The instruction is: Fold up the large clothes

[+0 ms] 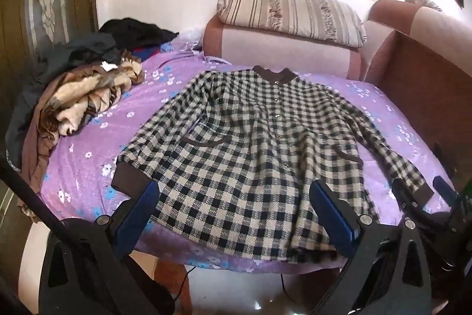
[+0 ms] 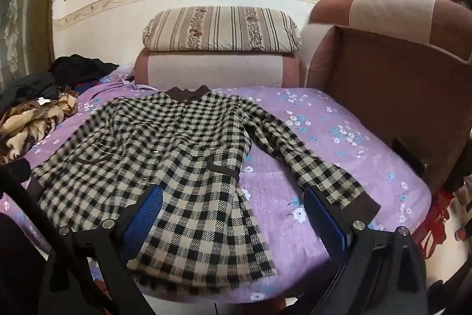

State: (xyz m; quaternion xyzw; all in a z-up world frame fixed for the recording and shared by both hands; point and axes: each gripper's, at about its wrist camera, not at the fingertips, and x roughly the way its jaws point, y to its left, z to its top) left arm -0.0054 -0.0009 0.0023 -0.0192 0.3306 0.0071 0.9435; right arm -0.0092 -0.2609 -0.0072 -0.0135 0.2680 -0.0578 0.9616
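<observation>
While the checked coat (image 1: pixel 250 155) lies spread flat, front up, across the middle of both frames on the purple flowered bedsheet (image 1: pixel 88 155), the left gripper (image 1: pixel 233 191) reaches in from the bottom of the left wrist view with its blue-padded fingers (image 1: pixel 333 214) spread wide and holding nothing. They straddle the coat's hem, one near the brown cuff (image 1: pixel 126 176) at lower left. At the far right edge of that view the right gripper (image 1: pixel 421 191) shows at the other sleeve's cuff. In its own view the right gripper (image 2: pixel 233 202) points forward from the bottom, also wide apart and empty, one finger (image 2: pixel 144 214) over the coat's lower body, the other beside the sleeve end at lower right. A heap of clothes (image 1: pixel 88 96) sits at the left, a striped pillow (image 1: pixel 292 11) at top centre.
</observation>
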